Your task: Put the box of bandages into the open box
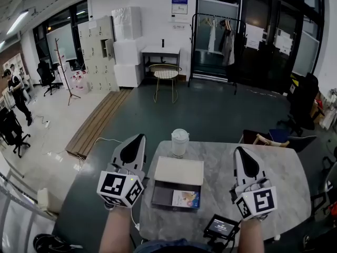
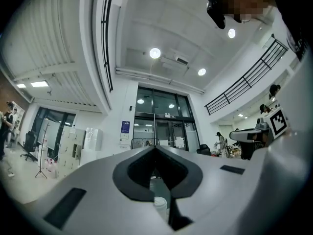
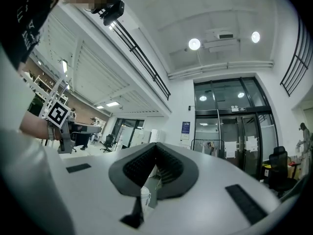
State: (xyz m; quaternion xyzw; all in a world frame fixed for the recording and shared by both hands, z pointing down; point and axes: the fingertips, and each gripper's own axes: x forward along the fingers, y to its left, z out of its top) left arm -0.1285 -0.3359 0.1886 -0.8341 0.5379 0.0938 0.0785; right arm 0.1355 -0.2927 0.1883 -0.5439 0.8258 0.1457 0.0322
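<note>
As the box of bandages (image 1: 185, 198) is seemingly already lying in the dark tray of the open box (image 1: 162, 196), towards its right end below the upturned white lid (image 1: 179, 171), I am treating the placing as done and checking that it is sitting flat. I am holding the left hand-held gripper (image 1: 136, 141) and the right hand-held gripper (image 1: 240, 152) closed and empty, raised either side above the worktop (image 1: 274, 178), and I am minding the lid and the cup (image 1: 179, 141) behind it.
</note>
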